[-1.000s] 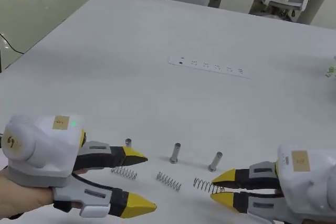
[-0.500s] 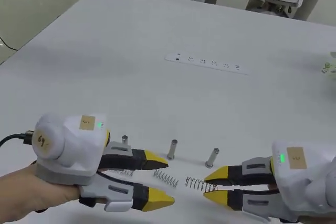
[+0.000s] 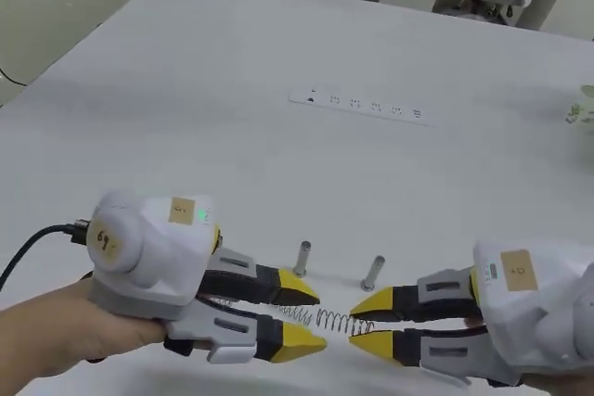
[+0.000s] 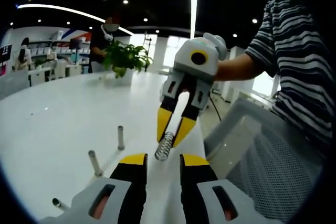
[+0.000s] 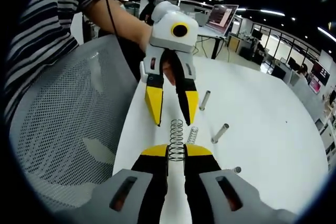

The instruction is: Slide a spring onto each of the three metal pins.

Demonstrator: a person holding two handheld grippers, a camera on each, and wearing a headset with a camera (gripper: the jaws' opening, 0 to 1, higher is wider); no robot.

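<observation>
The task is at its beginning. In the left gripper view, the three short grey metal pins (image 4: 94,162) stand upright in a row at the lower left of the frame. All three are bare, so no spring is on any pin yet.

The right claw (image 3: 357,323) is at the lower right of the head view. It is almost closed and pinches one end of a thin coiled steel spring (image 3: 336,320). The rest of the spring sticks out from the tips towards the left claw (image 3: 314,320), near the lower centre of that frame and in front of the pins. I cannot tell from the pictures whether the spring is lifted off the white tabletop (image 3: 278,136) or touches it.

The left claw is open, its two yellow tips are well apart and nothing is between them. The tips are just beside the free end of the held spring, without a grip on it.

In the right gripper view a second steel spring (image 5: 192,135) lies on the tabletop just right of the held one, near the centre of the frame. I cannot make out a third spring with certainty.

In my judgement the first spring is picked up but not yet brought to a pin. All three placements are left to do.
</observation>
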